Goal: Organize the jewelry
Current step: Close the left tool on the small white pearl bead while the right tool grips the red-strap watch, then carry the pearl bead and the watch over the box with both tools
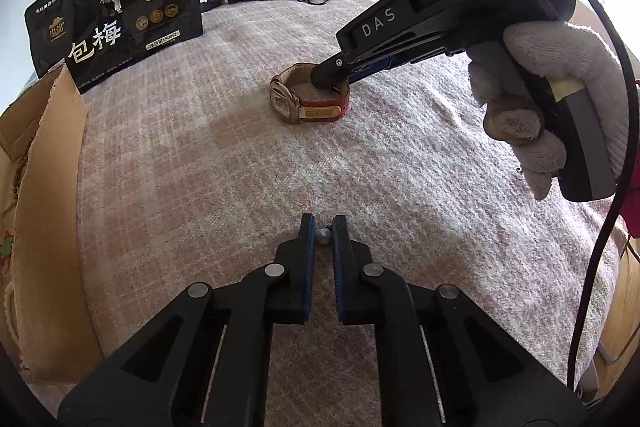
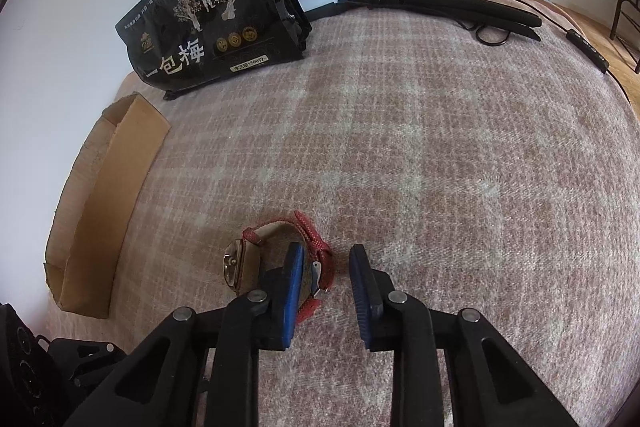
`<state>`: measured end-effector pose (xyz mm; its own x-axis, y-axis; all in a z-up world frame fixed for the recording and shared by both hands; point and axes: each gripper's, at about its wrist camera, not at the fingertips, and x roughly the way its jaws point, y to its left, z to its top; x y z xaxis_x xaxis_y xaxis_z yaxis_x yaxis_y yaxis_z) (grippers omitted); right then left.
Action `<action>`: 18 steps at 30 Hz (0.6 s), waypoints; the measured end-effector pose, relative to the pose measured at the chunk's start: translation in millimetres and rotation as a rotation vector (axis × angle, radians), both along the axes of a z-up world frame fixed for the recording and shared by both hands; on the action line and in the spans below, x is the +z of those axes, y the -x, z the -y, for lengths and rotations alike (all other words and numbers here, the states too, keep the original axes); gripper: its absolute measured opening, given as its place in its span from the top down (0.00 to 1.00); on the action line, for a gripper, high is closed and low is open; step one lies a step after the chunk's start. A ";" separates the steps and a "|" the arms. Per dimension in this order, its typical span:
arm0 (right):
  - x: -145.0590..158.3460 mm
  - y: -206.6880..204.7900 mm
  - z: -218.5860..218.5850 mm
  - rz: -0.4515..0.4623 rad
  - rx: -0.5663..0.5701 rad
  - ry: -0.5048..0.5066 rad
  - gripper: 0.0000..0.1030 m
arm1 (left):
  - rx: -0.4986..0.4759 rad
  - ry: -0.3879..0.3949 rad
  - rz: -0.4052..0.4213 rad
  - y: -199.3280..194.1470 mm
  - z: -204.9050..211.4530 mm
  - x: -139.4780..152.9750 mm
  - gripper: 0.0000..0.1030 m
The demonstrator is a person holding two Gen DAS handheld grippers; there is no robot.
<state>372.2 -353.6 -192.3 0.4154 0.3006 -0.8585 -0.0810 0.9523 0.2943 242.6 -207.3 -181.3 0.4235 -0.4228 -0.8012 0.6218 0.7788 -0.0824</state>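
Left claw (image 1: 323,227) is clamped down on a little grey bead (image 1: 323,235) right at its tips, low over the pink plaid blanket (image 1: 400,167). Right claw (image 2: 327,267), held in a gloved hand (image 1: 560,107), has one finger poked inside the loop of the red-strapped watch (image 1: 310,99) and the other outside, so the strap sits between the pads, but the outer pad isn't touching it, so no real grip. Watch rests on the blanket mid-bed. A cardboard box (image 2: 108,203) sits at the left edge, with a black snack bag (image 2: 208,27) standing behind it.
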 end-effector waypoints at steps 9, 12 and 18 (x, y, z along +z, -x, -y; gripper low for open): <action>1.8 1.3 1.1 0.004 -0.028 -0.026 0.90 | 0.023 0.023 0.017 3.0 -6.6 7.9 0.94; 6.4 5.5 4.3 0.015 -0.042 -0.025 0.90 | 0.026 0.028 0.023 3.5 -8.4 11.0 0.94; 20.5 16.4 11.2 0.049 -0.058 -0.010 0.90 | 0.032 0.042 0.031 8.4 -11.3 17.5 0.94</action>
<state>355.8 -364.8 -171.8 0.4734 0.2835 -0.8340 -0.0402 0.9528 0.3011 234.3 -196.0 -163.8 0.4613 -0.4417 -0.7695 0.5995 0.7945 -0.0967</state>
